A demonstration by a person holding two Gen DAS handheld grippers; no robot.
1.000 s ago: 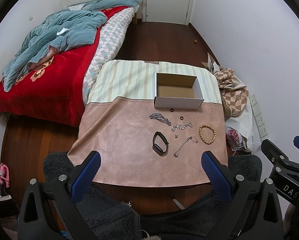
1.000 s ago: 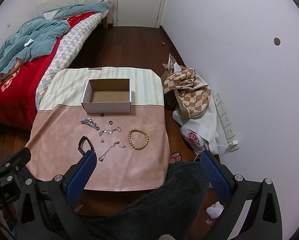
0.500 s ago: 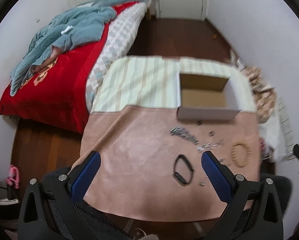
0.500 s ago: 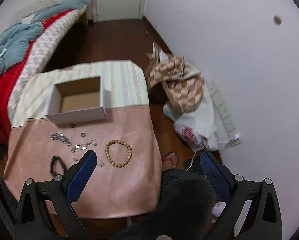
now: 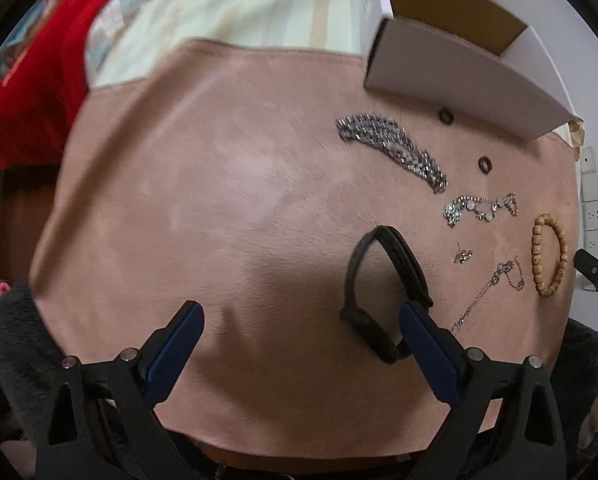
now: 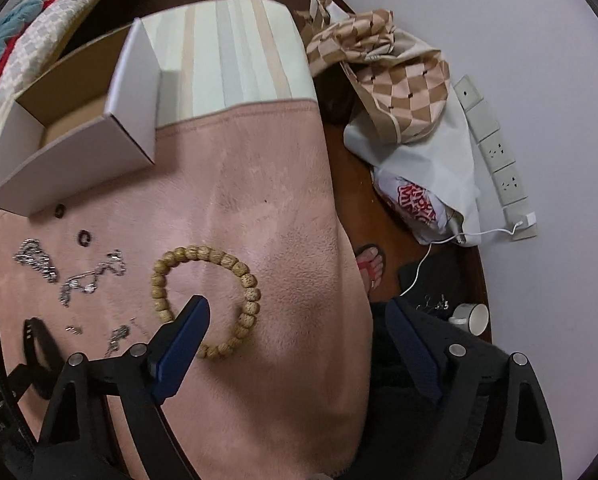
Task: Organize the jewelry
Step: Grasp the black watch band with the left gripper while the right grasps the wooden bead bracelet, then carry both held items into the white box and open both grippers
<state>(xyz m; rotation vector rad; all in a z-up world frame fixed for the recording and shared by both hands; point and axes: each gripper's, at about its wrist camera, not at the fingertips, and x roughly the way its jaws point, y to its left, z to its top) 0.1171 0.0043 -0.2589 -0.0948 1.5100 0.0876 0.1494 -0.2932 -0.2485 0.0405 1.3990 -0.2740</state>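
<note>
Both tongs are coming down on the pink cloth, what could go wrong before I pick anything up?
1. The left tongs hang open with the right pad overlapping the black rubber wristband; closing may push it aside.
2. The thin gold chain lies close by and could snag.
3. The right tongs straddle only part of the wooden bead bracelet, so it might slip.

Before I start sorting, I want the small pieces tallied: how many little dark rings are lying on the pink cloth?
2. One dark ring lies just in front of the white box; the other sits nearer, beside the silver mesh bracelet.
</note>
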